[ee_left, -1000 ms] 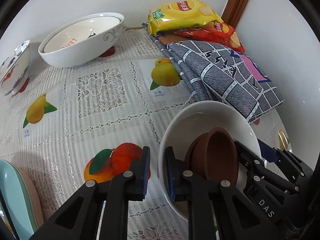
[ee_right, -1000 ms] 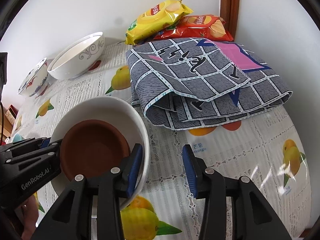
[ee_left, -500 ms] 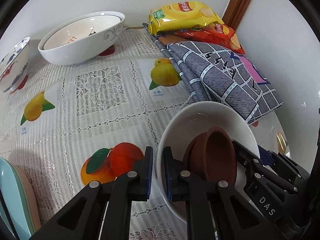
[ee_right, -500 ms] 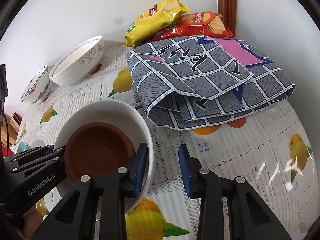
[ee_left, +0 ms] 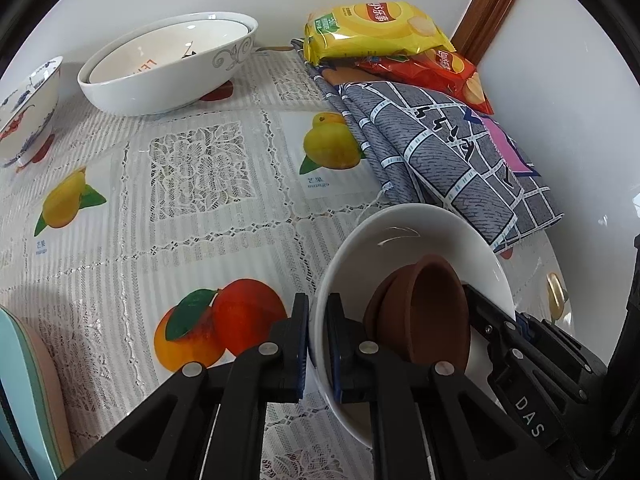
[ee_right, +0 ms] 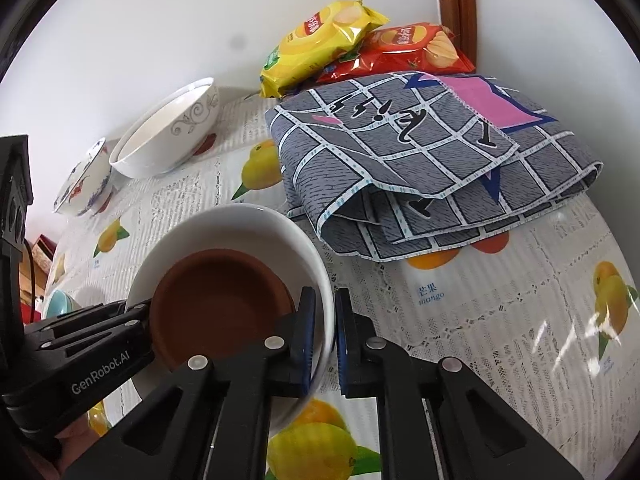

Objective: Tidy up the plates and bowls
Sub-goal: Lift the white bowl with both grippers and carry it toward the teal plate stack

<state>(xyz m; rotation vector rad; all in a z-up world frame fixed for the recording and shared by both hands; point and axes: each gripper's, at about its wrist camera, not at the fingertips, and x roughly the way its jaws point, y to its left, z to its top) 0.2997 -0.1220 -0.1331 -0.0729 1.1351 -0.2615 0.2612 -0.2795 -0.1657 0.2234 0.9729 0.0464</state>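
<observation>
A white bowl (ee_left: 404, 240) (ee_right: 240, 228) holds stacked small brown bowls (ee_left: 428, 316) (ee_right: 216, 304). My left gripper (ee_left: 318, 344) is shut on the white bowl's left rim. My right gripper (ee_right: 325, 336) is shut on its right rim. The bowl tilts a little and seems raised just off the tablecloth. A large white bowl with grey scrollwork (ee_left: 168, 64) (ee_right: 168, 136), with another bowl nested inside, stands at the back by the wall. A blue-and-red patterned bowl (ee_left: 24, 112) (ee_right: 84, 184) stands left of it.
A folded grey checked cloth (ee_left: 440, 152) (ee_right: 432, 168) lies right behind the held bowl. Yellow (ee_left: 372, 28) (ee_right: 320, 44) and red (ee_left: 440, 72) (ee_right: 404, 52) crisp bags lie by the wall. Stacked teal and pink plates (ee_left: 28, 392) stand at the left edge.
Both grippers have closed from open onto opposite rims of the white bowl. The views have shifted slightly, as if the bowl were rising.
</observation>
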